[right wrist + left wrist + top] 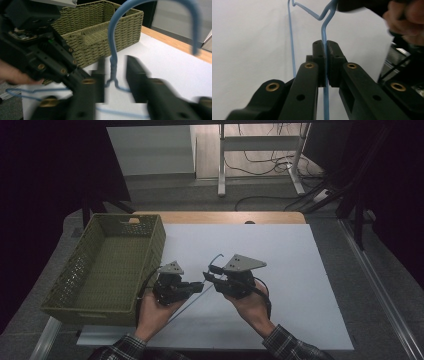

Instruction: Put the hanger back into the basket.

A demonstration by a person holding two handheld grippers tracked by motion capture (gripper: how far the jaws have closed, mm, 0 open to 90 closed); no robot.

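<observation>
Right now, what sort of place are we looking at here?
Probably a lab or office workroom: a white-topped table holding a green woven basket, a desk frame beyond, and loose cables trailing across the grey floor.

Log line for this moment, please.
left gripper: shut on hanger | right gripper: open around neck | basket: empty

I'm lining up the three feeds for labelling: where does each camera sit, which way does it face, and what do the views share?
High view: above the person's side, looking forward and down on the table; both forearms, left gripper, right gripper.
Left gripper view: on the left gripper, looking along its jaws, shut on the blue wire hanger; the other hand beyond.
Right gripper view: on the right gripper, facing the green basket, jaws either side of the hanger's neck.
Shared: hanger, white table.
</observation>
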